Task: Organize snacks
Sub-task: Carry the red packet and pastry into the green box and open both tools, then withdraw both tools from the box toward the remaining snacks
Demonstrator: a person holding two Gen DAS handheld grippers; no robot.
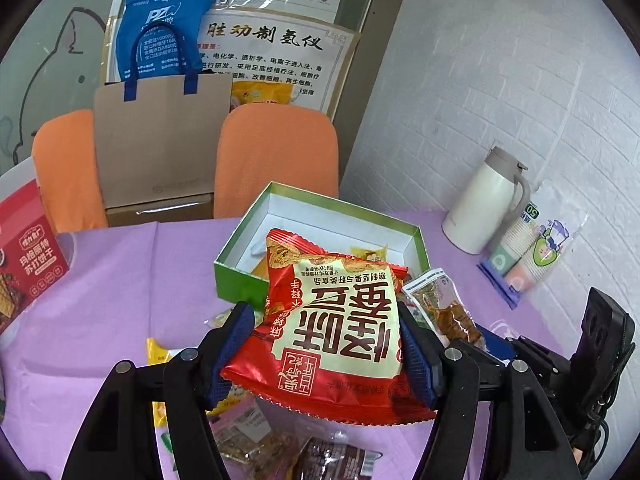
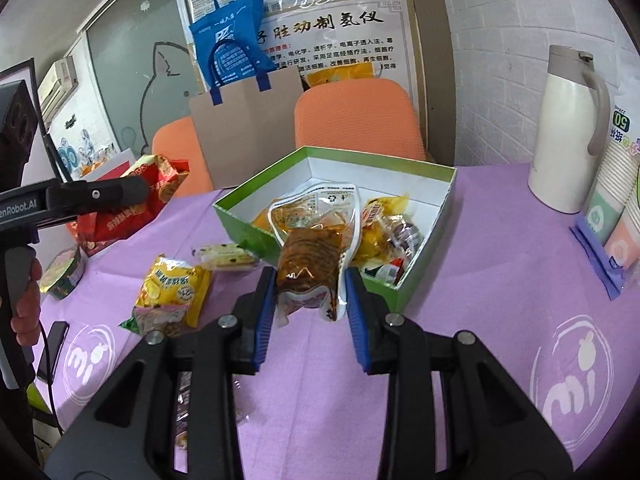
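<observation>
there are two grippers. the left gripper [image 1: 326, 354] has its blue fingers [image 1: 236, 344] pressed on one big red snack bag [image 1: 332, 332], held up in the air over the purple tablecloth [image 1: 120, 280]. the bag has large brown chinese writing on a cream patch, seen upside down. the right gripper [image 2: 310, 292] has its fingers squeezed on one clear pouch [image 2: 312, 240] with brown food inside and a recycle sign on its label. the pouch hangs just in front of the green box [image 2: 424, 280].

there is one green box, open, white inside, sitting on the table. it holds a few snacks: some yellow packs [image 2: 382, 216] and at least one dark one, too mixed up to count well.

on the cloth left of the box lie one yellow snack bag [image 2: 172, 288] and one small pack with dark dots [image 2: 226, 258]. a round tin [image 2: 64, 276] sits near the table edge.

there are two orange chairs [image 1: 276, 152], one white jug [image 2: 568, 132], one pack of paper cups [image 1: 532, 252] with "50" on it, one blue bag [image 1: 168, 28] marked "pz", and one brown paper bag [image 1: 160, 148]. the left gripper's side reads "enrobot.ai". the cloth shows a white "mi" mark [image 2: 572, 384].
</observation>
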